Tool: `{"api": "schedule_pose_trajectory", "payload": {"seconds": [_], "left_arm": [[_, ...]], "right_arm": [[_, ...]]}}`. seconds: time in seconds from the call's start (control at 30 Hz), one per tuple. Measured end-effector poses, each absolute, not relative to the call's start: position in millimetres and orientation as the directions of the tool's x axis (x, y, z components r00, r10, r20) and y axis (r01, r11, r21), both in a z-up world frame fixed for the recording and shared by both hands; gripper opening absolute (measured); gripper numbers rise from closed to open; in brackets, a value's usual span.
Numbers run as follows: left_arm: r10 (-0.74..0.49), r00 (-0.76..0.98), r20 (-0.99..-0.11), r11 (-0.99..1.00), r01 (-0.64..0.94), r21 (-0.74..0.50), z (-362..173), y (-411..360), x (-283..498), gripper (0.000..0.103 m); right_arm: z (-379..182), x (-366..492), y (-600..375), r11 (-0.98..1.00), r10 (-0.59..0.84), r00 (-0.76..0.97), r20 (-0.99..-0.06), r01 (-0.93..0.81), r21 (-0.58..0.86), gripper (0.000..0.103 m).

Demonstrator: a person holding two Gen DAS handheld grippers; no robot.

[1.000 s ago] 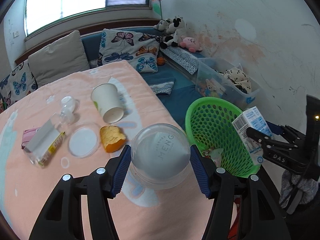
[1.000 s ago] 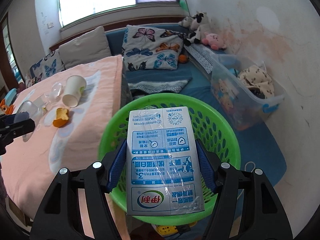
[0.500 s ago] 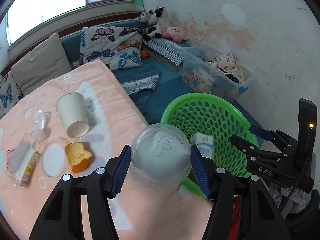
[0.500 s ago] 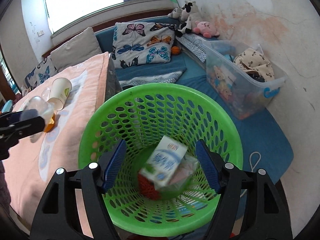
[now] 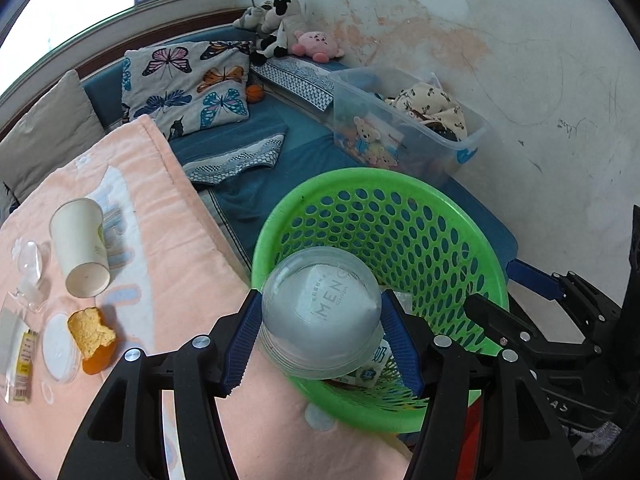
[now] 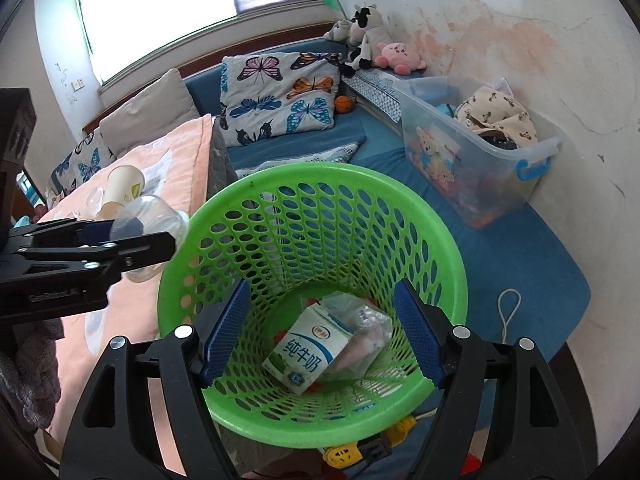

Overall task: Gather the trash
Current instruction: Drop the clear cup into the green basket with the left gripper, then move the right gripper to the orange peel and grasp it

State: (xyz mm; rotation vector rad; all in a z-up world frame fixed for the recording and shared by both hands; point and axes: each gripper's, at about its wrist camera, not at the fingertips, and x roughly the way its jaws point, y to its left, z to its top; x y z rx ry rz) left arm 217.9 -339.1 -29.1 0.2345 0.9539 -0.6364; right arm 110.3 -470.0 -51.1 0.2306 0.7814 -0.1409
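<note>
While right claw (image 6: 320,332) gapes empty, left claw (image 5: 320,336) grips clear cup (image 5: 320,312), base pointing forward over basket (image 5: 400,200)

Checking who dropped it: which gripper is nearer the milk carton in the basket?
Right. The right gripper hangs open directly above the milk carton; the left gripper, shut on a clear cup, is at the basket rim.

Stained white wall (image 6: 520,20), bright window (image 6: 160,4) w/ blue sofa (image 6: 360,136) below
</note>
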Motion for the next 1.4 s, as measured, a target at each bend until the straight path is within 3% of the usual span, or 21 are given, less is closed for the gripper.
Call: {"api": "schedule_pose_trajectory", "payload": {"seconds": [0.2,0.5,0.73,1.4], "left_arm": [[-0.399,0.420,-0.815,0.792,0.605,-0.075,-32,-336,216,0.073],[-0.397,0.446,-0.802,0.819,0.567,-0.090,-22,-298,209,0.073],[-0.326,0.520,-0.790,0.876,0.481,-0.045,-16,-237,206,0.073],[-0.157,0.598,-0.786,0.982,0.178,-0.061,-19,-66,230,0.072]], "right_arm": [[-49,105,-464,0.966,-0.037,0.710,-0.703,0.205,0.156,0.076],[-38,103,-442,0.976,-0.012,0.723,-0.691,0.159,0.149,0.078],[-27,108,-409,0.987,0.028,0.734,-0.679,0.088,0.136,0.078],[-28,167,-293,0.980,0.196,0.690,-0.697,-0.156,0.122,0.077]]}}
